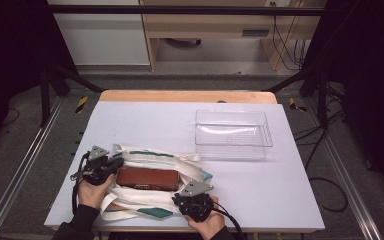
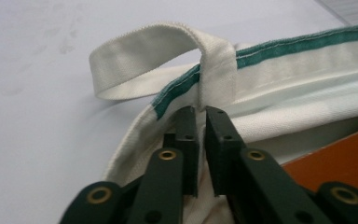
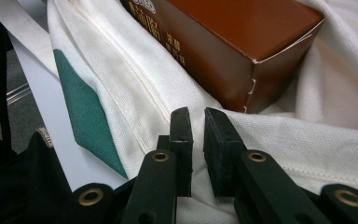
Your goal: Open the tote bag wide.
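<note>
White tabletop (image 1: 145, 120) carries a clear plastic tray (image 1: 233, 134) at the back and, at the near edge, a cream tote bag (image 1: 152, 162) with a brown box (image 1: 147, 178) lying in its open mouth. The left gripper (image 2: 200, 112) has its jaws almost together, seemingly pinching the bag's rim below the handle loop (image 2: 144, 49), while the right gripper (image 3: 198, 116) stands equally narrow over the cloth, grip uncertain. With so little fabric caught, a lift could likely slip free, letting the mouth sag and the box slide out.

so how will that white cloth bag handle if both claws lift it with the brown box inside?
The white cloth bag looks floppy: it lies in loose folds, so it would probably sag between the lift points. The brown box looks rigid and sits loose, so it may slide to the lowest spot. The woven weave probably grips well.
</note>
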Action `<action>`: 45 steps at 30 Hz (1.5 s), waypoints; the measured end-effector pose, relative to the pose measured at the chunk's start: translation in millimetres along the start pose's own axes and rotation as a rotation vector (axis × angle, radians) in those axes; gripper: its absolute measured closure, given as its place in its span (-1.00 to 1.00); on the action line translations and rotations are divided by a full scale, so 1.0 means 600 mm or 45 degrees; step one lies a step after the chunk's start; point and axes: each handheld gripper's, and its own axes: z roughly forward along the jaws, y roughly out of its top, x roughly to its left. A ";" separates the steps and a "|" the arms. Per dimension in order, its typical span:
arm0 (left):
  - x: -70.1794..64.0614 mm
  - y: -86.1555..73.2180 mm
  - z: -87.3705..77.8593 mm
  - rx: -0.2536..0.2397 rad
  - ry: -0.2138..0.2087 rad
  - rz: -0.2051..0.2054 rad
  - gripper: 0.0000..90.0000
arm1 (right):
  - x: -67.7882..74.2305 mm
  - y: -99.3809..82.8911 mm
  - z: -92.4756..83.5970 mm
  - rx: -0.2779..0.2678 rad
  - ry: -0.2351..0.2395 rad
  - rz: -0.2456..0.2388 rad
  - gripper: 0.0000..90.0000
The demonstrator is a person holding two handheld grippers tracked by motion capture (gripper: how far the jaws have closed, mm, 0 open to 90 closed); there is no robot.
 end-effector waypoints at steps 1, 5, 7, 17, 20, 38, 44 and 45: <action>-0.001 0.000 -0.006 -0.018 -0.018 0.003 0.80 | -0.001 0.002 -0.002 -0.005 0.005 -0.002 0.80; -0.008 0.003 -0.037 -0.078 -0.031 0.005 0.55 | -0.013 0.022 -0.033 -0.101 -0.032 -0.001 0.73; -0.015 0.002 -0.064 -0.124 -0.009 0.038 0.53 | -0.026 0.034 -0.052 -0.146 -0.077 0.017 0.77; -0.012 -0.067 -0.113 -0.053 0.001 0.115 0.64 | -0.075 0.017 -0.045 -0.086 -0.230 0.051 0.88; -0.011 -0.080 -0.105 -0.015 0.018 0.142 0.64 | -0.078 0.012 -0.043 -0.098 -0.234 0.065 0.91; -0.011 -0.064 -0.121 -0.152 -0.006 0.105 0.51 | -0.079 0.014 -0.050 -0.142 -0.182 0.055 0.71; -0.002 -0.035 -0.146 -0.246 0.028 0.099 0.32 | -0.074 0.042 -0.078 -0.228 -0.134 0.035 0.42; 0.002 -0.030 -0.147 -0.244 0.036 0.096 0.28 | -0.074 0.047 -0.081 -0.231 -0.126 0.034 0.39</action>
